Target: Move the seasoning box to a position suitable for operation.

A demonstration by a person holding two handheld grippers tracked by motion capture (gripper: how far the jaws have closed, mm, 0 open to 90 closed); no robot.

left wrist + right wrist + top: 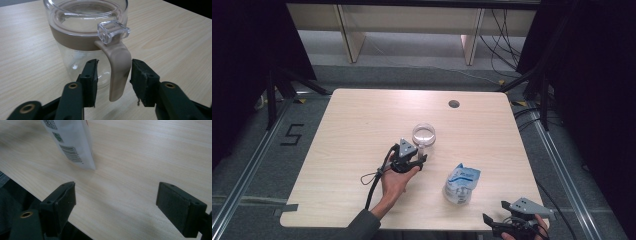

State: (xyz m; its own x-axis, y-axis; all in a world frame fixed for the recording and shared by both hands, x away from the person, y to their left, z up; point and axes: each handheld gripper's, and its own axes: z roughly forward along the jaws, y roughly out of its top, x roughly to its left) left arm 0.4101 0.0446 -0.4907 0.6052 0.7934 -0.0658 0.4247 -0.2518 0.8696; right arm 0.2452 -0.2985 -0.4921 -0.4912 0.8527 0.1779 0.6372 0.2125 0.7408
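The jug (85, 37) stands upright near the middle of the table (362, 120), clear and empty as far as I can tell, lid on. Its beige handle (117, 70) hangs top to bottom, straight between the left gripper's (113, 80) 2 pads — jaws apart, neither pad quite pressing yet. The white pouch (461, 184) stands nearer the right gripper (504, 225), whose jaws gape wide over bare table — well off the jug.

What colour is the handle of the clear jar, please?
Beige; the handle shows best in the left gripper view.
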